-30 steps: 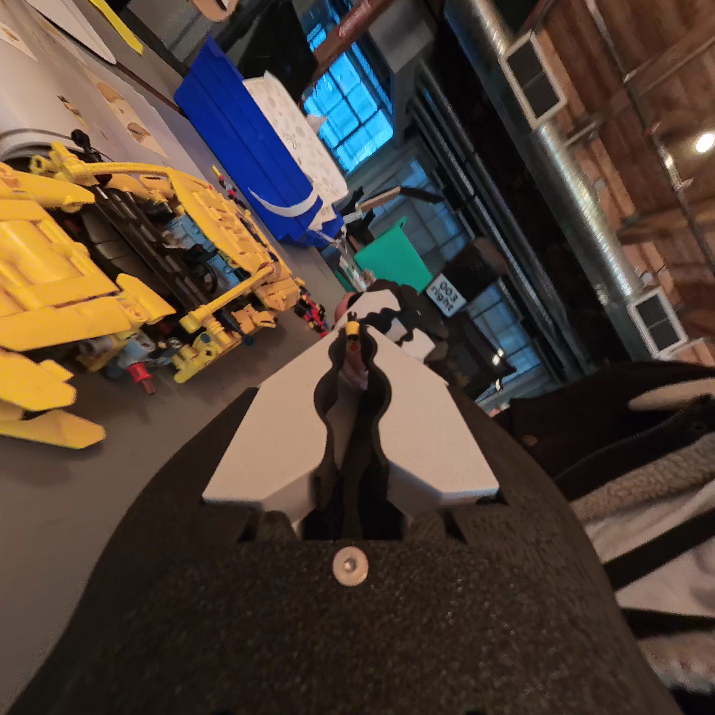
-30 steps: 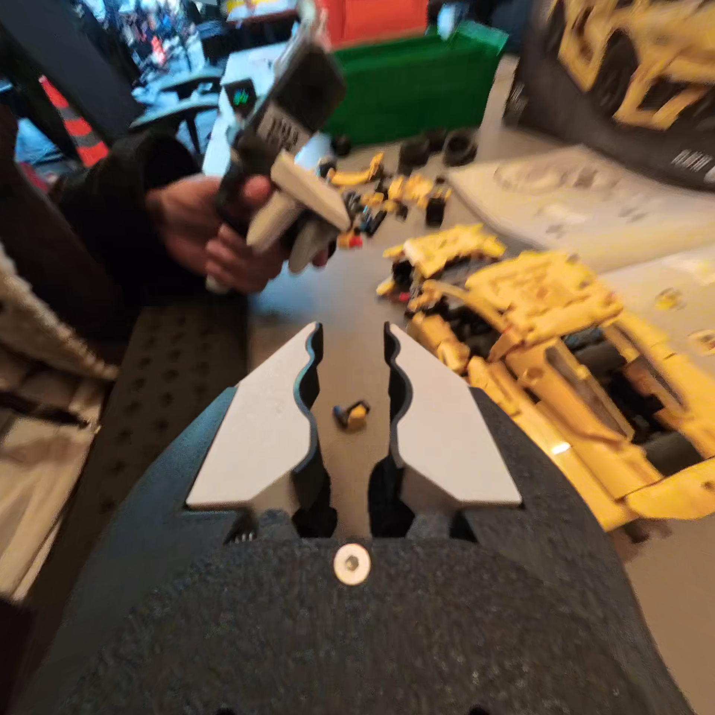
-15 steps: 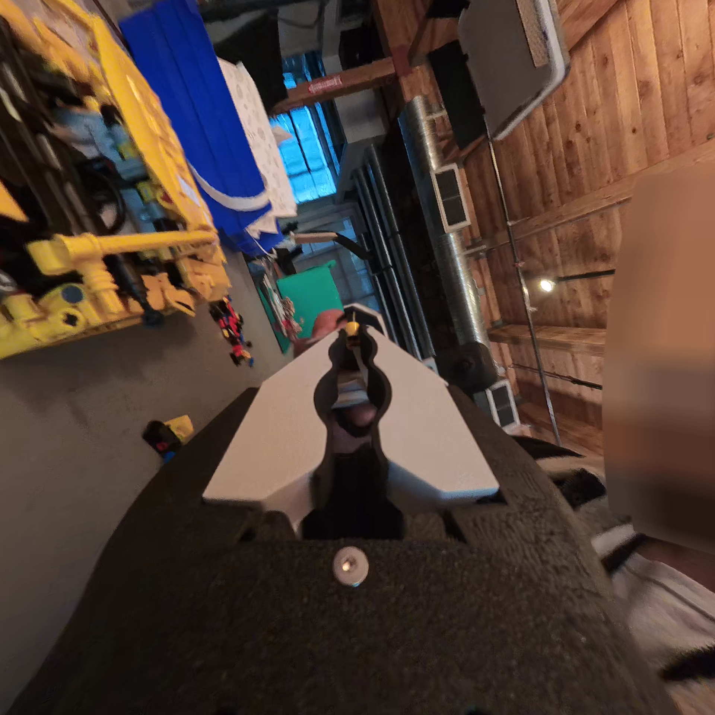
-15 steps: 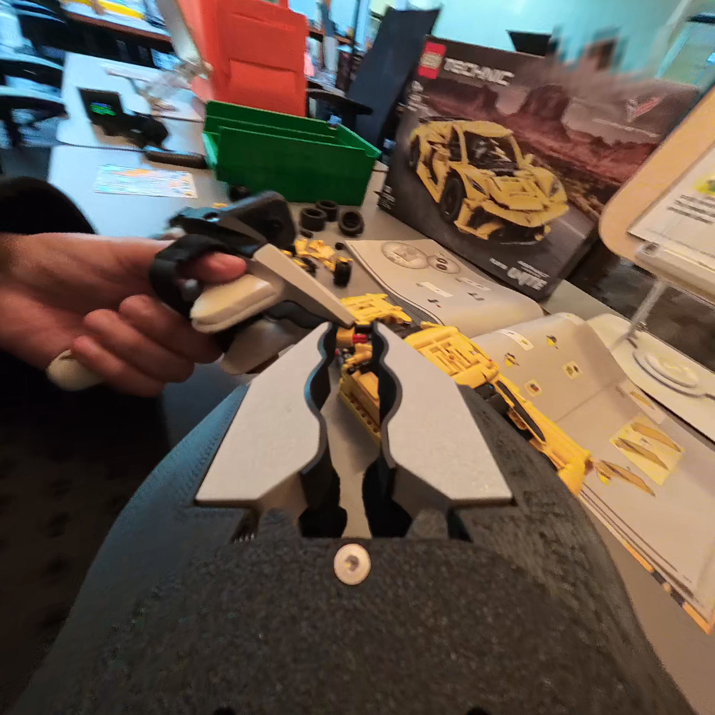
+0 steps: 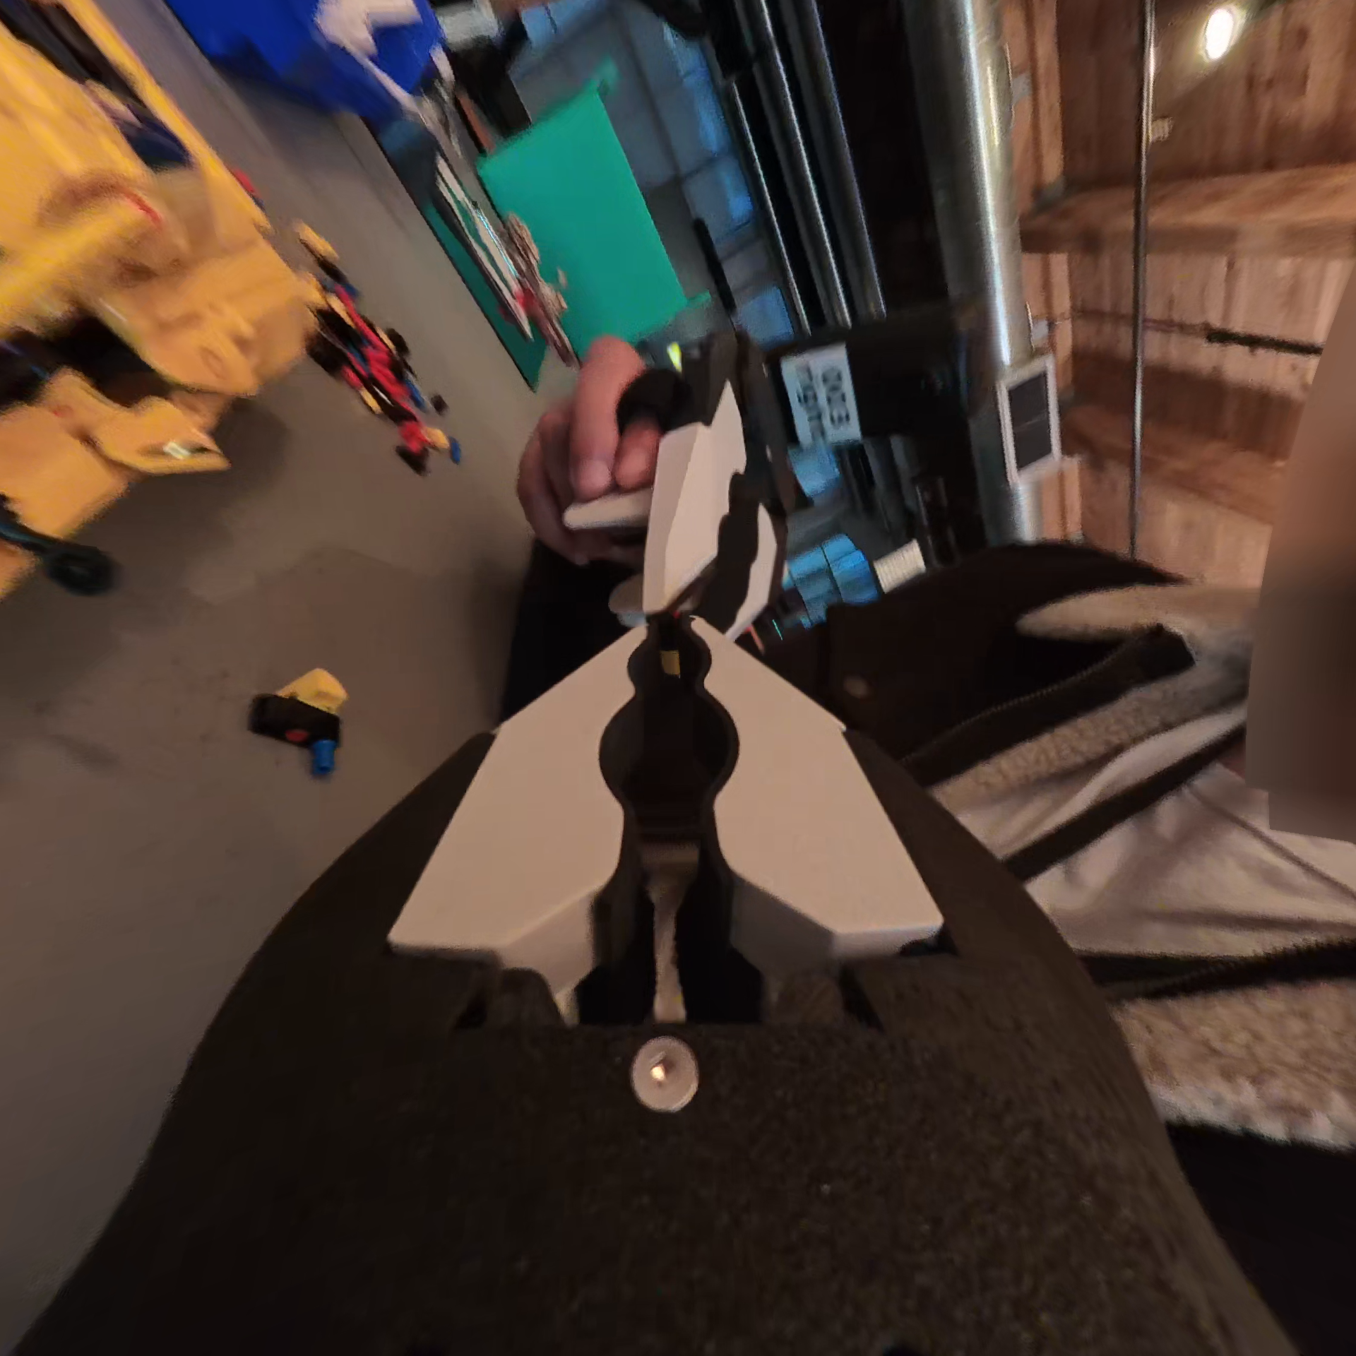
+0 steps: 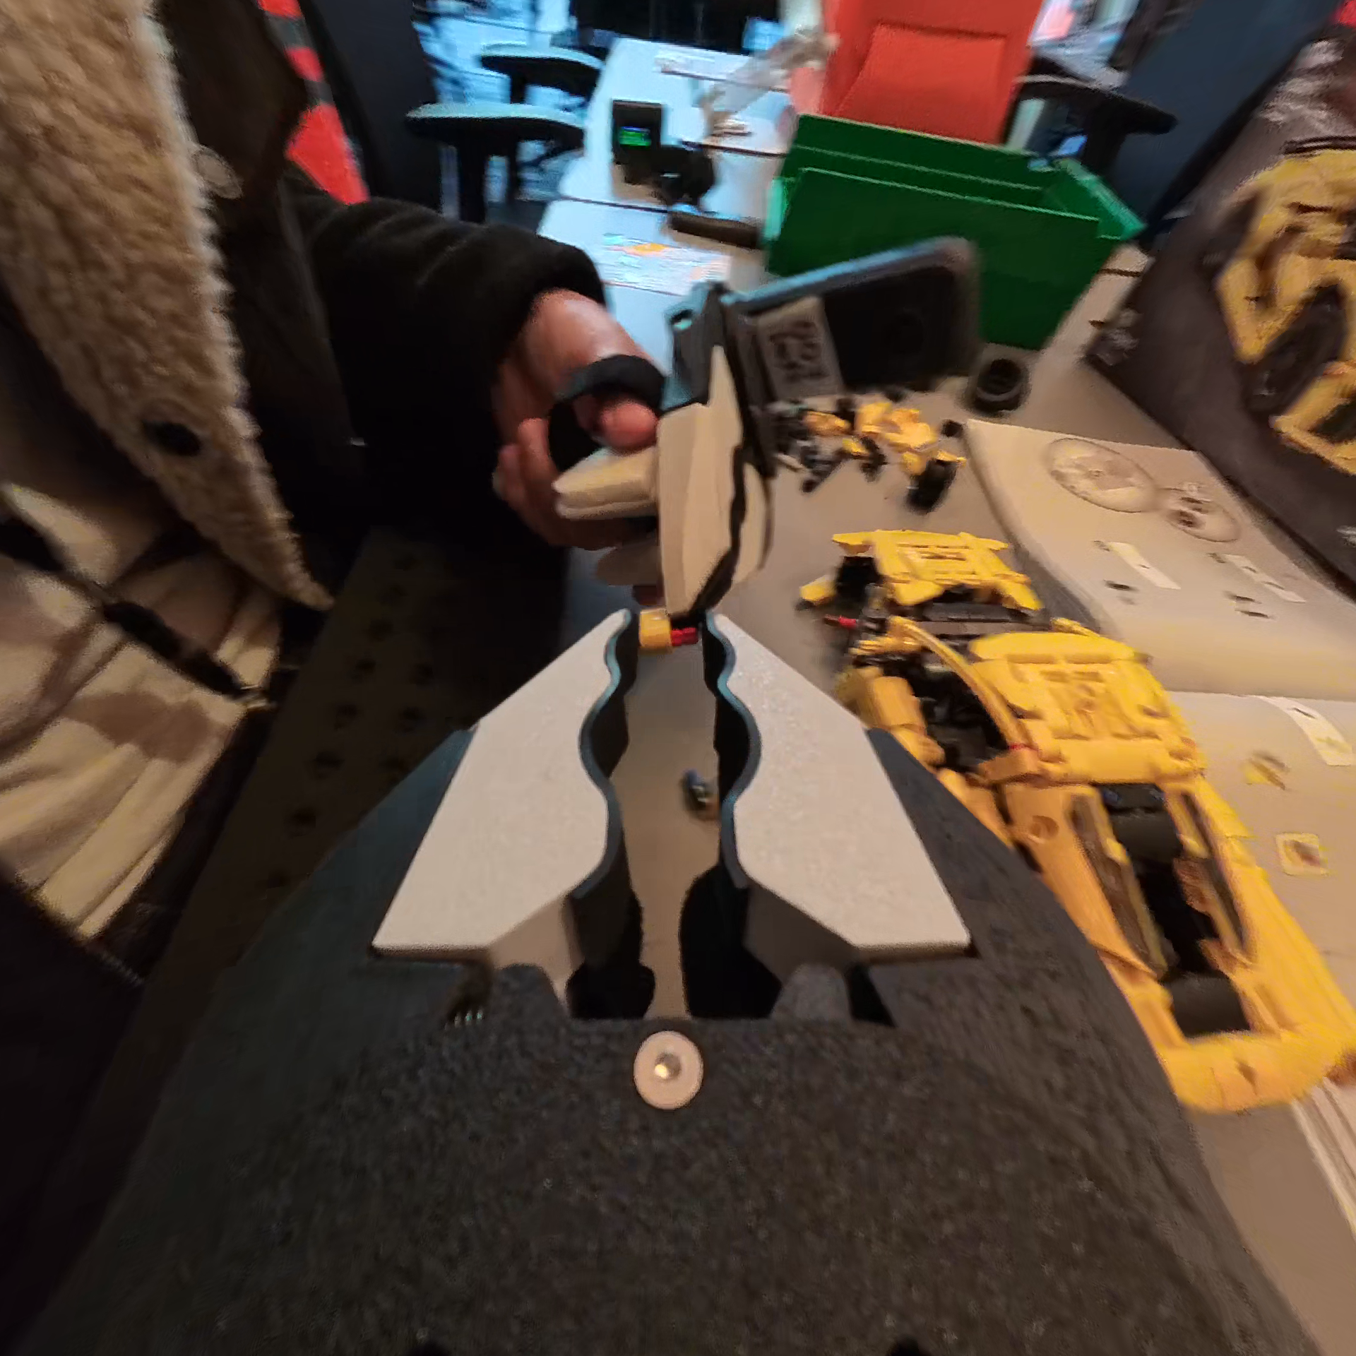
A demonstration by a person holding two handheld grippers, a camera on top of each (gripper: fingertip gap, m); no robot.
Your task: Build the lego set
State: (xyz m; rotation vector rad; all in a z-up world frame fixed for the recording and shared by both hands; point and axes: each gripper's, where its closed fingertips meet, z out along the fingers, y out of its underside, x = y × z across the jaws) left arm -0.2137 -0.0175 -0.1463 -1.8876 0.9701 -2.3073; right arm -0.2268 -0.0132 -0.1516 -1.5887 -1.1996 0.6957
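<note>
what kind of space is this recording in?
Probably a converted industrial loft used as a shared workshop or office. The left wrist view shows wood-plank walls and an exposed metal duct; the right wrist view shows office chairs and a green parts bin on worktables.

The yellow car [image 6: 1086, 792] runs off the right edge; left of it, the pin [image 6: 664, 631] is half hidden between fingertips.
</note>
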